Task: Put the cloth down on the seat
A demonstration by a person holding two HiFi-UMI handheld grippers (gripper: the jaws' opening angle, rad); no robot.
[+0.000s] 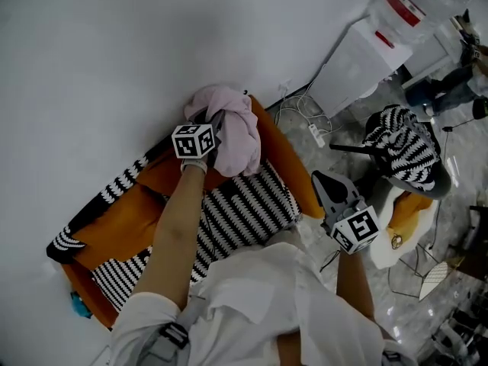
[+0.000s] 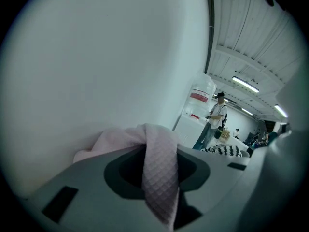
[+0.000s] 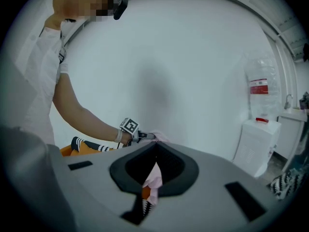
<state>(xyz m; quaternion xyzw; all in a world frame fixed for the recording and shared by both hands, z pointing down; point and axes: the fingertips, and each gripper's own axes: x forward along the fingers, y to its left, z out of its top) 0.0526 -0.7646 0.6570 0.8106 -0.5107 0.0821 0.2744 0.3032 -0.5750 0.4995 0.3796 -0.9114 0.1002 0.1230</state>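
The pink cloth [image 1: 238, 137] is bunched up over the back corner of the orange seat [image 1: 288, 162], above its black-and-white striped cushion [image 1: 244, 212]. My left gripper [image 1: 217, 122] is at the cloth's left side. In the left gripper view a quilted fold of the cloth [image 2: 159, 170] hangs through the gap of that gripper [image 2: 162, 190], and a dark gap shows beside the fold, so the jaws stand open around it. My right gripper [image 1: 325, 181] hovers shut and empty off the seat's right end. The right gripper view looks past its own jaws [image 3: 148, 190] to the left gripper [image 3: 144, 136] and the cloth [image 3: 161, 138].
A white wall runs behind the seat. A water dispenser [image 1: 357, 61] stands to the right, with a power strip and cables [image 1: 316, 134] on the floor. A striped cushion on a chair [image 1: 402, 148] sits further right. A person [image 2: 215, 120] stands in the distance.
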